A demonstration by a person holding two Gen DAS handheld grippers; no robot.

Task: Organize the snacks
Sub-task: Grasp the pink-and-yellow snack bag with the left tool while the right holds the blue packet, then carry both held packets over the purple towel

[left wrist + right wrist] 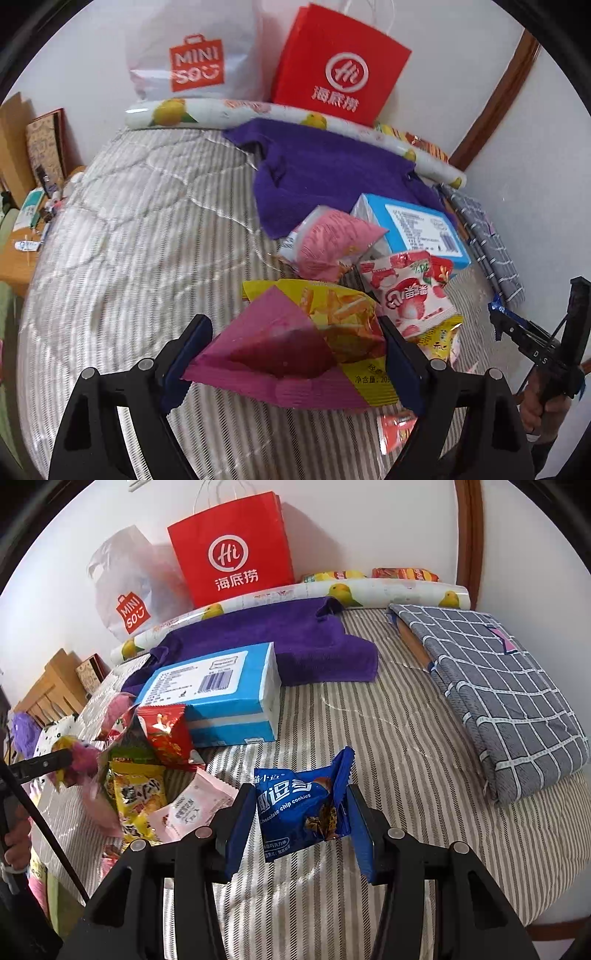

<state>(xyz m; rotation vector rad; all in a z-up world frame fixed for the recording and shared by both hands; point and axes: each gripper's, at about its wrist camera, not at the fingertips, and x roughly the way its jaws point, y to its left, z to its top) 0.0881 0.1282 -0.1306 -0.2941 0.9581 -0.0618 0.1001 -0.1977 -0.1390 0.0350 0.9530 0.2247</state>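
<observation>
From my left camera: my left tongs (295, 354) pinch a snack packet (295, 350), magenta and yellow with orange sticks printed on it. Its long axis lies crosswise between the fingers, one magenta corner pointing away from me. It hangs above the striped bed (129, 240), just before a heap of snacks (388, 273) near the bed's right edge.

From my right camera: my right tongs (301, 823) pinch a blue cookie packet (299, 808), labelled "chocolate chip cookies". It sits crosswise, tilted, its crimped end pointing up and right, over the middle of the bed, near a blue box (221, 694).
</observation>
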